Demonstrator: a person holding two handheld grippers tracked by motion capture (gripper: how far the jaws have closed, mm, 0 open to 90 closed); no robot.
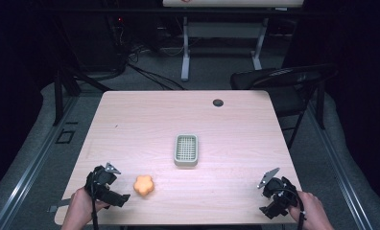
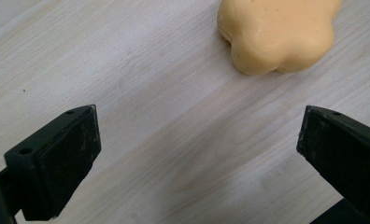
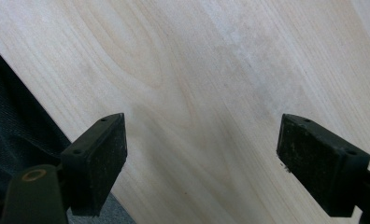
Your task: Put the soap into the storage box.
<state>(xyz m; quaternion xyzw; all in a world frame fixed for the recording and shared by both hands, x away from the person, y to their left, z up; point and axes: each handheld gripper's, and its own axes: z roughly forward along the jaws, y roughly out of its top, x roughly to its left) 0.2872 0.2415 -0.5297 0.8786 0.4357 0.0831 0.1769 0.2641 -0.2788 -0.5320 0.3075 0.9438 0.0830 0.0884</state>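
Orange and lobed, the toy (image 1: 143, 185) lies on the counter (image 1: 145, 124) just to the right of the left hand-held gripper (image 1: 112, 184) in the high view, close beside its jaws and apart from them. The right hand-held gripper (image 1: 269, 191) sits well away at the far side, so the left is plainly the nearer one. A basket (image 1: 186, 149) stands farther out, between the two.

From the left gripper view, the left hand-held gripper (image 2: 197, 154) has its jaws spread wide with nothing between them; the toy (image 2: 276, 32) lies ahead and off to the right.

From the right gripper view, the right hand-held gripper (image 3: 202, 163) is likewise wide open over bare wood.
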